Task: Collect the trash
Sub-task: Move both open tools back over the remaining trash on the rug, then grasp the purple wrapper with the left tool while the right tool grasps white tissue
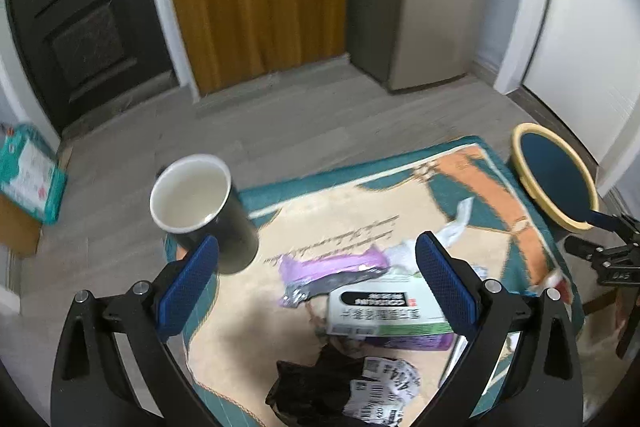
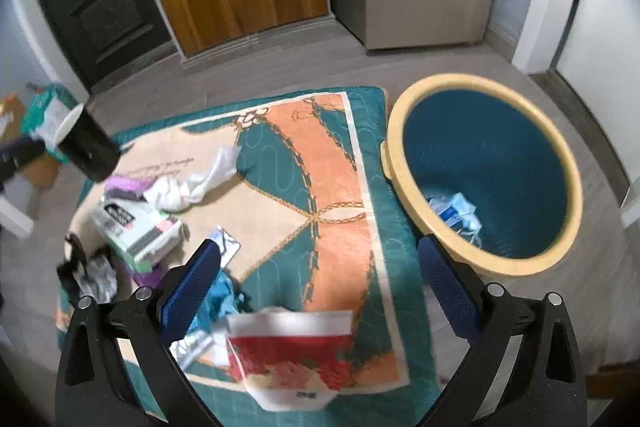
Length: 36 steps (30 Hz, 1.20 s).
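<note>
Collecting is looking barely begun. At the far left a black cup (image 1: 200,203) with a white inside is sitting at the corner of the rug (image 2: 340,247), and I cannot tell whether it is standing there or being lifted. Moving right, litter is lying across the rug: a purple packet (image 1: 332,263), a white and green box (image 1: 384,311), a black wrapper with a printed label (image 1: 348,387), a crumpled white tissue (image 2: 188,187), a scrap of foil (image 2: 226,245), a blue crumple (image 2: 220,299) and a blurred red and white packet (image 2: 292,355). At the far right the bin (image 2: 480,91), blue inside with a yellow rim, is standing just beside the rug and is holding only a few blue and white scraps (image 2: 456,211) at its bottom. So most of the job seems to be waiting.

The left gripper (image 1: 317,241) is hanging over the box and purple packet with its jaws spread wide, gripping nothing. The cup is sitting right against the tip of its left finger, on the outer side, and contact cannot be confirmed. The right gripper (image 2: 319,245) is likewise gaping wide and carrying nothing. It is hovering over the near edge of the rug, with the red and white packet below it and the bin just beyond its right finger
</note>
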{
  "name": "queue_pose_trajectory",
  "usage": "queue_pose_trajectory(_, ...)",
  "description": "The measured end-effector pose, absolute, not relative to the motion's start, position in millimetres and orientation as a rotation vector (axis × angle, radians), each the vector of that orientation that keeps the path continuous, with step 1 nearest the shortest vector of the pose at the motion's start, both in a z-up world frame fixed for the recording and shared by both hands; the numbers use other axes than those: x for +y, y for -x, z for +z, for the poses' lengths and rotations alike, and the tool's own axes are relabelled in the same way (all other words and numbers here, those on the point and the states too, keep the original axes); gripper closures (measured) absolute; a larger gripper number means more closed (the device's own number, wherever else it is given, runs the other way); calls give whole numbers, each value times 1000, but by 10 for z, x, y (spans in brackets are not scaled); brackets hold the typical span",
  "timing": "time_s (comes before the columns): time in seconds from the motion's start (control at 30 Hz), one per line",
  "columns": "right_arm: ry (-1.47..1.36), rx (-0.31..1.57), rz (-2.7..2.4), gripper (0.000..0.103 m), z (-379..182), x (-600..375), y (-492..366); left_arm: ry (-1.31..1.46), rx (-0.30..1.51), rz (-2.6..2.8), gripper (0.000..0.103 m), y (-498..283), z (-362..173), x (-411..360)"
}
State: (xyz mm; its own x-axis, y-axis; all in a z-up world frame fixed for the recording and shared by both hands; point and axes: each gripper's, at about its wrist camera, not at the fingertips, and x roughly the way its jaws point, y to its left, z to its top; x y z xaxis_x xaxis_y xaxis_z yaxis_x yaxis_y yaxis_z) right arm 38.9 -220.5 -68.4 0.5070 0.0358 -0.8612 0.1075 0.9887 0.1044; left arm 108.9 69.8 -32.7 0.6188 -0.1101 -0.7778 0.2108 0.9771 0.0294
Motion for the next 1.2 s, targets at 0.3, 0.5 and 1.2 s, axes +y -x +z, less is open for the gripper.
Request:
queue_pose_trajectory(0.3,-172,1048,12,5,-676,-1891,-867,-142,986,-152,6,-1287,-696,763)
queue_pose_trajectory(0.5,-209,1117,48,9,-852,-1639,-1175,-155,1017,-165,6,-1343,-803,743)
queue_pose_trajectory(1.2,-362,1217,72,98,-1245,-1418,-1534,-198,1175,-264,13,-1491,-1211,468)
